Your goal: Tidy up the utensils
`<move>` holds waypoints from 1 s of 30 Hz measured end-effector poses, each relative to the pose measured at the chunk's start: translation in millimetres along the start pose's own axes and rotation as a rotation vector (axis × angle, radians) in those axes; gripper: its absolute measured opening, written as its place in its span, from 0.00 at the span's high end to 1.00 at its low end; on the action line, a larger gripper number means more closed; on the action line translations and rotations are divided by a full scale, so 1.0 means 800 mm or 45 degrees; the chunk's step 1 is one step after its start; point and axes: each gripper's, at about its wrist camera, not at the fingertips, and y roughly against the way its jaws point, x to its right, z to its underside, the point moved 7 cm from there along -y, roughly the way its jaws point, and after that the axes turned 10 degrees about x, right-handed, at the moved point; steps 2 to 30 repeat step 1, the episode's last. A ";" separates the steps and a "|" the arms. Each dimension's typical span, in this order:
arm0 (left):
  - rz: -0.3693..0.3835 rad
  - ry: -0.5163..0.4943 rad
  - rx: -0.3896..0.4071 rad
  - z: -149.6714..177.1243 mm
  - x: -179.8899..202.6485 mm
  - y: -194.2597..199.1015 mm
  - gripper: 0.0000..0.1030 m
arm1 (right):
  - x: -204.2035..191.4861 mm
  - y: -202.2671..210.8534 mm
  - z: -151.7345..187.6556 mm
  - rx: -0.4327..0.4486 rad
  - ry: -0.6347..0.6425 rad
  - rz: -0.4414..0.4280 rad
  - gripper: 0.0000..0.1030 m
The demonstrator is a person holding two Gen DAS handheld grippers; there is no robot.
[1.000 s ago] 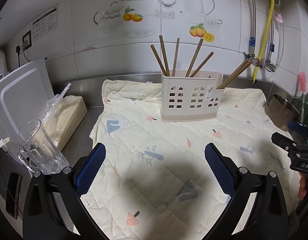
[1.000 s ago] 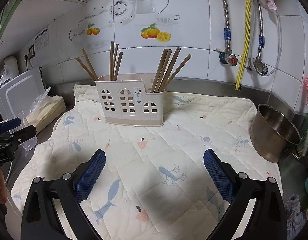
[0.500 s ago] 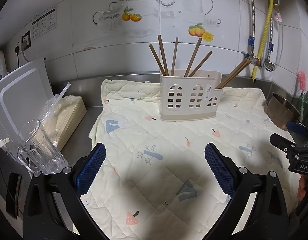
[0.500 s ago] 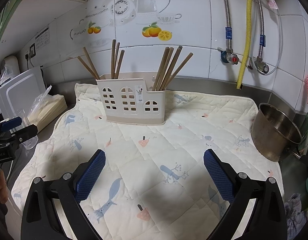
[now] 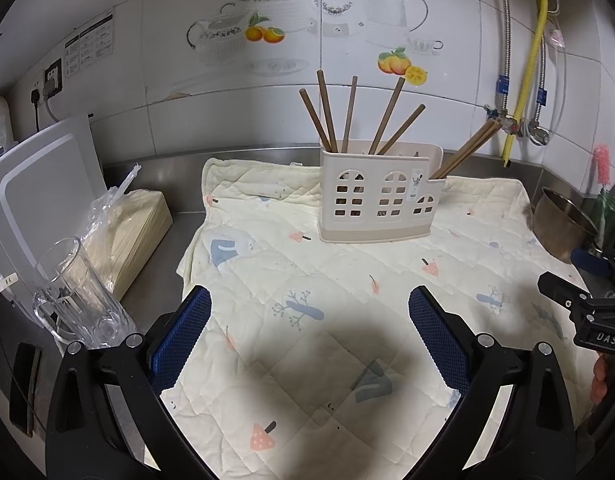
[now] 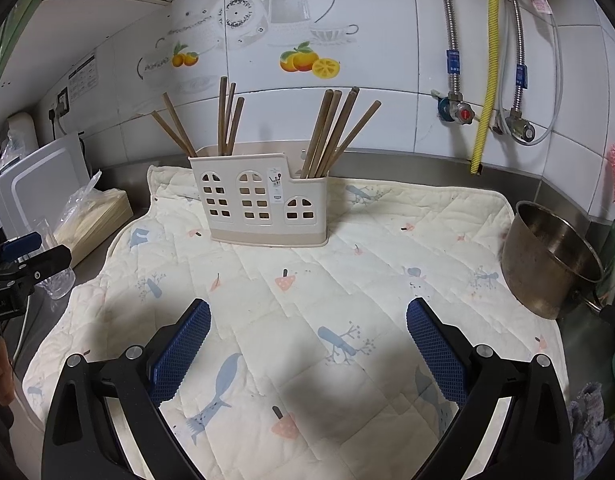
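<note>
Hovering over the quilted mat (image 5: 307,280), left gripper (image 5: 309,312) and right gripper (image 6: 307,324) both gape wide, holding nothing. Chopsticks (image 6: 227,120) stand in the holder (image 6: 259,208) at the mat's back edge.

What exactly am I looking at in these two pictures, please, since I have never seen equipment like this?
No robot here: a person holds a hand-held claw in each hand, and each claw carries a wide-angle camera looking along its fingers. One picture comes from the left claw, the other from the right claw. Both are open and hold nothing. Ahead, on a quilted mat over a steel counter, stands a cream utensil holder with wooden chopsticks in it. A metal bowl sits at the right, a glass mug at the left.
</note>
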 end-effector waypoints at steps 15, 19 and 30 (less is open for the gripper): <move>0.000 0.002 -0.002 0.000 0.000 0.000 0.05 | 0.000 0.000 0.000 0.001 0.001 0.002 0.08; 0.000 0.002 -0.002 0.000 0.000 0.000 0.05 | 0.000 0.000 0.000 0.001 0.001 0.002 0.08; 0.000 0.002 -0.002 0.000 0.000 0.000 0.05 | 0.000 0.000 0.000 0.001 0.001 0.002 0.08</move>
